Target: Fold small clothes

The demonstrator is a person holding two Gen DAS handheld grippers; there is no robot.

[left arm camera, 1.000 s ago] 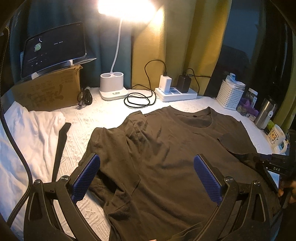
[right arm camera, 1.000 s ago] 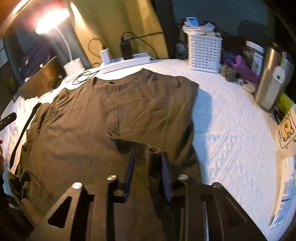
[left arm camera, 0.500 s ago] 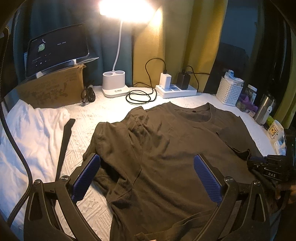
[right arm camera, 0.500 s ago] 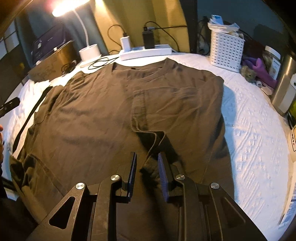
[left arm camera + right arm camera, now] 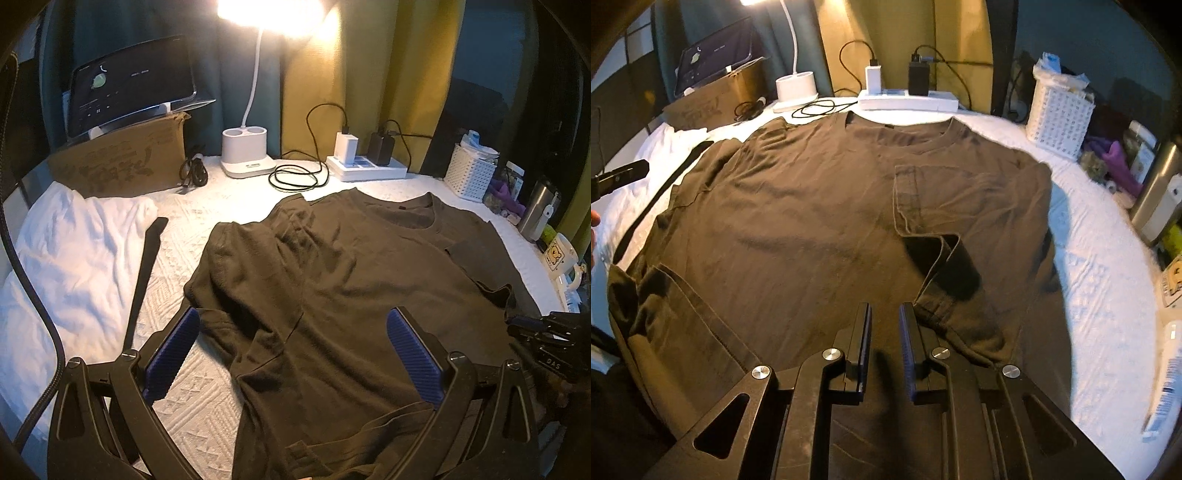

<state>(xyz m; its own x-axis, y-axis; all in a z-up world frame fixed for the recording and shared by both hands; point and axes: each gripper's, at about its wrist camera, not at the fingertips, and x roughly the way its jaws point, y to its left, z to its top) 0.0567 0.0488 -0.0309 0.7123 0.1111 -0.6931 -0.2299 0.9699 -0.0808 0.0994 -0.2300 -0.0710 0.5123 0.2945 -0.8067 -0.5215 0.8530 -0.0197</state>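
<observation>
Dark olive-brown T-shirt [image 5: 827,206] lay spread front-up on the white textured surface [image 5: 1089,266], collar toward the far edge by the power strip [image 5: 908,100]. Its sleeve on the right tongs' side [image 5: 934,210] was folded inward across the chest, the cuff doubled back on itself with a dark shadowed fold below it. The opposite sleeve [image 5: 236,273] lay out flat toward the white cloth, rumpled at the shoulder. The hem nearest the camera was bunched and partly turned up. Right tongs [image 5: 885,314] hovered low over the shirt just beside the folded sleeve's cuff; jaws stood narrowly apart with only a slim gap, and no fabric showed between the pads. Left tongs [image 5: 295,332] stood wide open above the shirt's lower body, blue ribbed pads [image 5: 415,352] clear of the cloth, holding nothing. In the left wrist view the right tongs' black body showed at the shirt's far right edge. Outward from the shirt: a crumpled white cloth [image 5: 70,254] on the left, with a dark strap [image 5: 146,266] lying between it and the shirt. Along the back stood a cardboard box [image 5: 122,162] bearing a tablet [image 5: 129,83], a lit white desk lamp [image 5: 247,155], a coiled black cable [image 5: 295,177], and the power strip with 2 chargers plugged in. To the right sat a white lattice basket [image 5: 1058,118], a steel flask [image 5: 537,208] and a mug [image 5: 559,256]. Yellow and teal curtains hung behind.
</observation>
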